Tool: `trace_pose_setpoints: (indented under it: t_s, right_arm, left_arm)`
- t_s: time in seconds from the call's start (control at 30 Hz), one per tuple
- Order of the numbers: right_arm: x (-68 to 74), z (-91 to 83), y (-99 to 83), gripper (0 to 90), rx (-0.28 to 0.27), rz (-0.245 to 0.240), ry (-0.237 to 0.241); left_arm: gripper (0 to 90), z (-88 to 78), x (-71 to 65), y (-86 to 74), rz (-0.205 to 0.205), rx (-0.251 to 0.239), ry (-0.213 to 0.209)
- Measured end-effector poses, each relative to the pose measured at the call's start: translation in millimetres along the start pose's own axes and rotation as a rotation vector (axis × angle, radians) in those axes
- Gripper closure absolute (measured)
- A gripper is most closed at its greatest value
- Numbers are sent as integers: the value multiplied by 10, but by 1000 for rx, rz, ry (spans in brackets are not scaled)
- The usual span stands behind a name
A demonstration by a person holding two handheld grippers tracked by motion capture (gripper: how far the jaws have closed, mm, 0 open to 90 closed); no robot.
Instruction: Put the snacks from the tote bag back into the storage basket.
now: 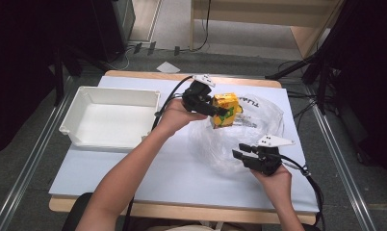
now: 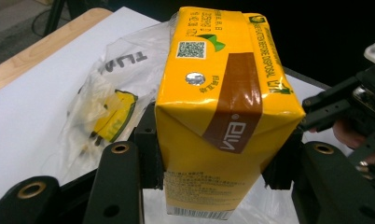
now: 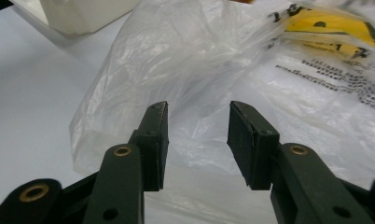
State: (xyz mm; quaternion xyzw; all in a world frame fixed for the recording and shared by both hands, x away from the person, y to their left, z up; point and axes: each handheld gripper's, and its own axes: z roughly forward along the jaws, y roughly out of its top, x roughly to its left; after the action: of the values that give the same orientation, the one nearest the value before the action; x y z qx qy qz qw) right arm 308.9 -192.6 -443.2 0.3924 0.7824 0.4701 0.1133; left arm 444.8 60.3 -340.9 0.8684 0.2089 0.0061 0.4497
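Your left gripper [image 2: 213, 182] clamps a yellow drink carton [image 2: 218, 116] between its pads, lifted over the clear plastic bag [image 1: 239, 134]. Your right gripper [image 3: 197, 140] stands apart, jaws parted around nothing, at the bag's near edge. Beyond your left hand sits a white bin [image 1: 85, 96].

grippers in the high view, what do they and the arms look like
Both are black handheld tools. The left claw and the right claw each carry a pale three-cornered plate with dark dots on top and trail a black cable. In the gripper views the jaws are black bars with brass-ringed pivot holes and flat ribbed pads. The forearms are bare, with no sleeves.
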Motion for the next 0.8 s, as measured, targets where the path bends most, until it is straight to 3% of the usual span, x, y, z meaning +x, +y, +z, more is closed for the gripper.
trace_pose_setpoints:
  t_s: [0.13,0.27,0.43,0.6,0.73,0.8]
  right_arm:
    - [-56,-14,42,596,-8,10,-18]
    - [-85,12,106,596,-4,-30,-62]
    - [-117,50,165,596,-10,-9,-53]
    - [-144,25,185,596,-43,18,-74]
    - [-100,24,143,592,-29,-1,-71]
    - [-64,37,117,581,-15,-9,-60]
  left_arm:
    - [528,-158,14,-51,12,-1,25]
    - [528,-271,41,-141,-14,-12,13]
    - [528,-368,27,-236,-32,-8,9]
    - [528,-458,7,-329,-37,-28,-8]
    - [528,-506,-12,-369,-24,-7,4]
    - [528,-528,0,-403,-38,-7,-4]
